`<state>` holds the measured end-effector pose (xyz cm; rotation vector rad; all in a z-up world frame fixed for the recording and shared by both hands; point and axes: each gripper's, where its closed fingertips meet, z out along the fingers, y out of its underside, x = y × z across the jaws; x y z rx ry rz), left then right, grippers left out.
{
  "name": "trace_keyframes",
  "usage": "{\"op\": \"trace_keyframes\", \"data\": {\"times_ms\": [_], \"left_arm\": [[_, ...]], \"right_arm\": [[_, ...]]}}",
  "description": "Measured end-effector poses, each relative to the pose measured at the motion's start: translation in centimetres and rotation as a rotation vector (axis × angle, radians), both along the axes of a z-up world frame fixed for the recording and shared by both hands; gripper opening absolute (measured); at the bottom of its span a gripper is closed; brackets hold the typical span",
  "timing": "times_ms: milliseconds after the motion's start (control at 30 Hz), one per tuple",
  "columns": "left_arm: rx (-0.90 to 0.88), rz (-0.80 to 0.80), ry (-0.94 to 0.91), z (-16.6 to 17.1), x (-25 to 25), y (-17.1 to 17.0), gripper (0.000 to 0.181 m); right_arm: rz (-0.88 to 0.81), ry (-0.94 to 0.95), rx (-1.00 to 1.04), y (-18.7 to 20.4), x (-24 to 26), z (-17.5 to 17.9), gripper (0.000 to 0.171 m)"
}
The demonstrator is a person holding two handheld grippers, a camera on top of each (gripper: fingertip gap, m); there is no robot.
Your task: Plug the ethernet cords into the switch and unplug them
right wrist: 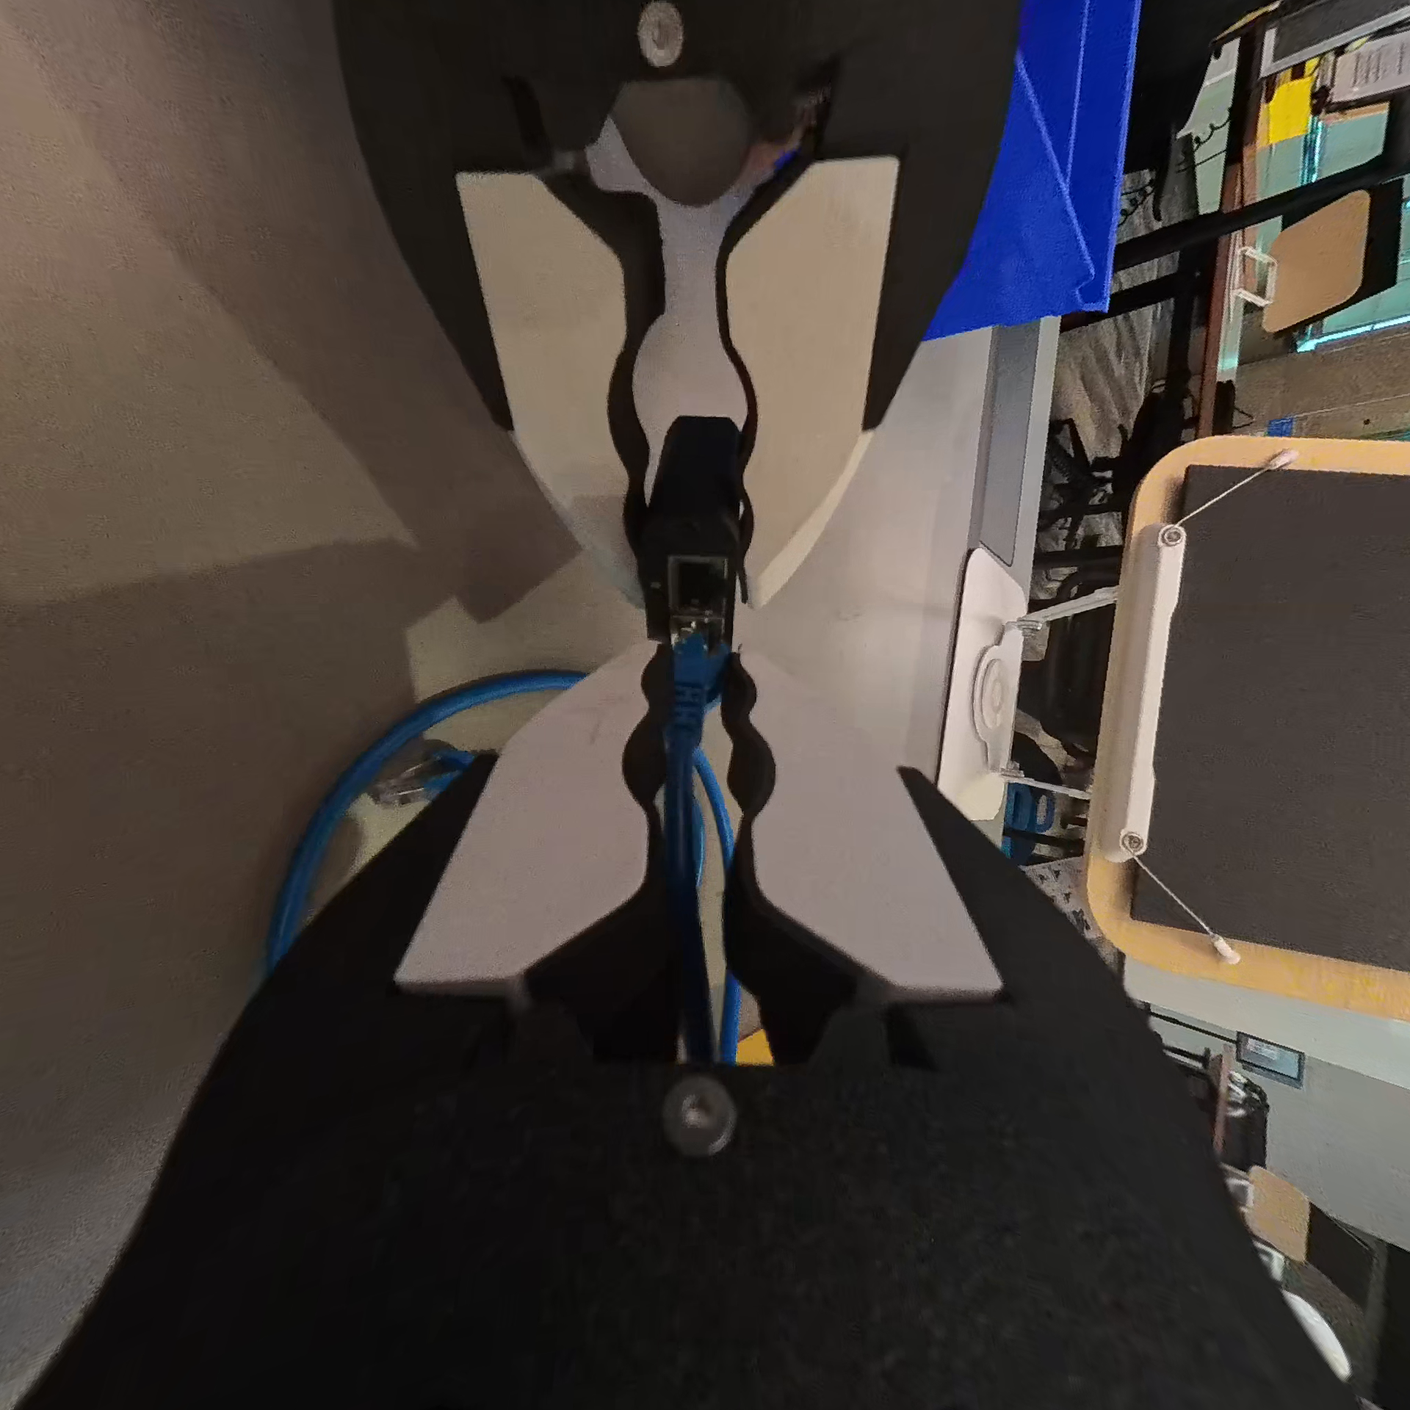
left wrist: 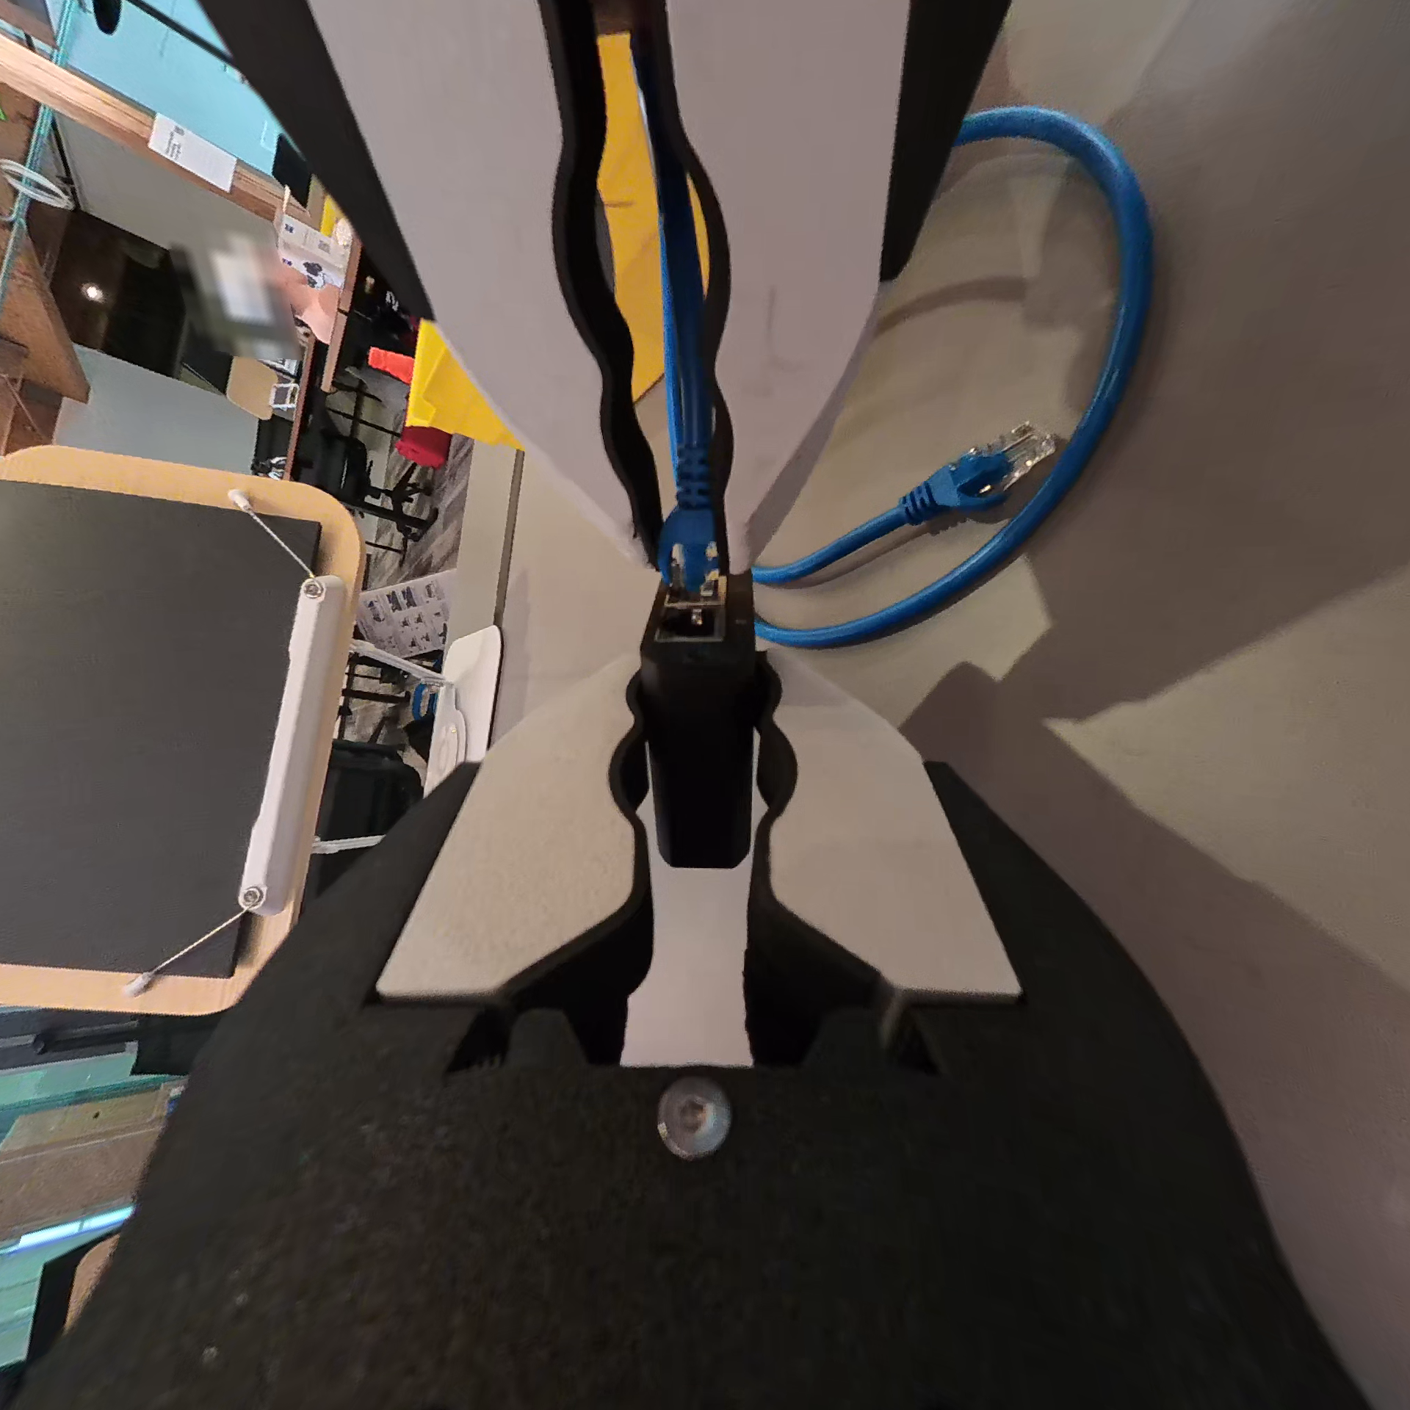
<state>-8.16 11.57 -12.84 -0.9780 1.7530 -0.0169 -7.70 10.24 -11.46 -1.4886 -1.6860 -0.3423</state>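
Left claw (left wrist: 698, 732) pinches the black switch (left wrist: 698, 763); right claw (right wrist: 690, 725) pinches a blue cord's plug (right wrist: 693, 671), seemingly seated at frame centre. Another plug (left wrist: 984, 469) lies loose, right.

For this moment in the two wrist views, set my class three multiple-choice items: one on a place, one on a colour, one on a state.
1. Where is the cord's loose plug?
A. on the grey surface
B. in the switch
C. in the left claw

2. What colour is the cord?
A. yellow
B. blue
C. white

3. What is the left claw doing?
A. hanging open
B. shut on the cord
C. shut on the switch

Answers:
1. A, the plug lies beside the cord's loop on the surface.
2. B, the whole loop is blue.
3. C, its fingers press both sides of the black switch, while the right claw holds the plug at a port.
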Motion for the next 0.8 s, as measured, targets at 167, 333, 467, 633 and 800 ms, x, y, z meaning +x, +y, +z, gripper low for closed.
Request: {"op": "trace_keyframes", "data": {"times_ms": [167, 333, 467, 633, 800], "left_arm": [[0.004, -0.004, 0.023, -0.4, 0.1, -0.2, 0.024], [0.053, 0.027, 0.025, 0.0, 0.1, 0.4, 0.024], [0.162, 0.017, -0.013, 0.9, 0.2, 0.4, 0.024], [0.311, 0.051, -0.049, 2.3, -0.5, 1.1, 0.024], [0.32, 0.062, -0.043, 2.3, -0.6, 1.2, 0.024]], "right_arm": [[0.005, 0.004, -0.02, -0.2, 0.1, -0.4, 0.012], [-0.023, 0.043, -0.016, 0.4, 0.3, -0.3, 0.013], [-0.097, 0.168, -0.129, 0.3, 0.4, 0.2, 0.016], [-0.286, 0.51, -0.39, 0.4, 0.4, 1.5, 0.031], [-0.333, 0.791, -0.566, 0.6, -0.4, 1.4, 0.014]]}}
